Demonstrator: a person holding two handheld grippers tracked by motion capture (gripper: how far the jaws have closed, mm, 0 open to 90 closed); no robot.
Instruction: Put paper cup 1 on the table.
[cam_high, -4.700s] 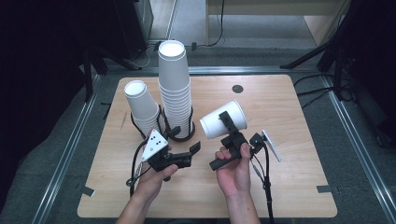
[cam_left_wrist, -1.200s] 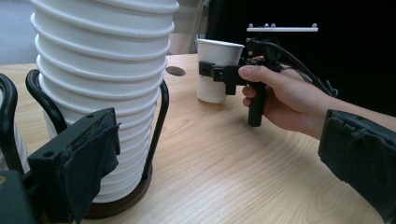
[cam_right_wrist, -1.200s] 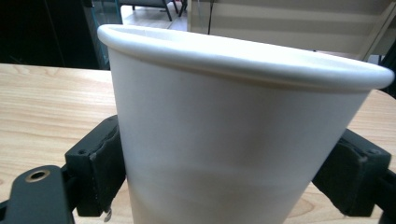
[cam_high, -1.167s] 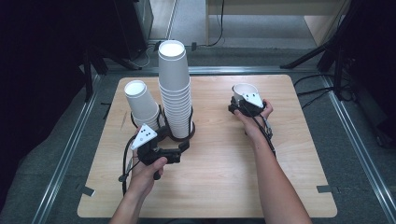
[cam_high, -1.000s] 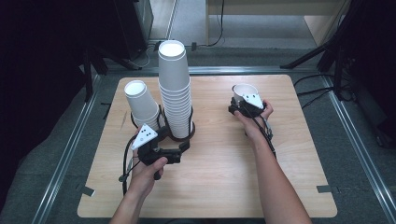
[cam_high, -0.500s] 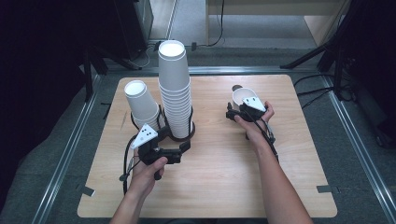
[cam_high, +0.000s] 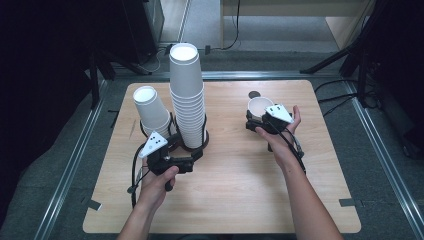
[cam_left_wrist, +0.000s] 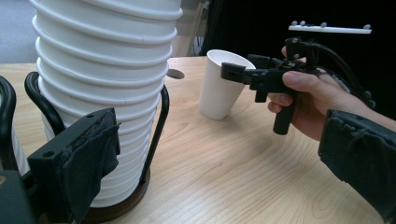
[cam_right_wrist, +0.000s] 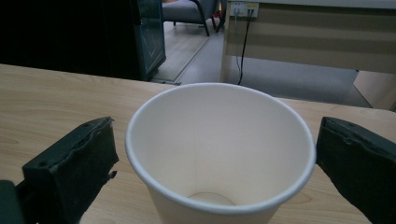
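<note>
A single white paper cup (cam_high: 260, 106) (cam_right_wrist: 219, 158) stands upright on the wooden table at the right. My right gripper (cam_high: 255, 121) (cam_right_wrist: 215, 135) is open around it; its jaws have just been opening, and a gap shows between each pad and the cup's rim. A tall stack of white cups (cam_high: 187, 100) (cam_left_wrist: 102, 79) sits in a black wire holder (cam_high: 192, 145). My left gripper (cam_high: 196, 152) is at that holder's base, its jaws close together on a wire upright (cam_left_wrist: 39, 100), with one pad (cam_left_wrist: 88, 158) against the stack. The left gripper view shows the right gripper (cam_left_wrist: 233, 72) level with the lone cup's (cam_left_wrist: 219, 88) rim.
A second, leaning stack of cups (cam_high: 150, 107) stands left of the tall one. A small dark round spot (cam_high: 254, 94) lies behind the lone cup. Bare table (cam_high: 240, 190) spreads in front of both hands. Metal rails and cables run around the table.
The right gripper has let go of the lone cup and drawn back a little toward the person. The cup stays standing. The left gripper has not moved.
</note>
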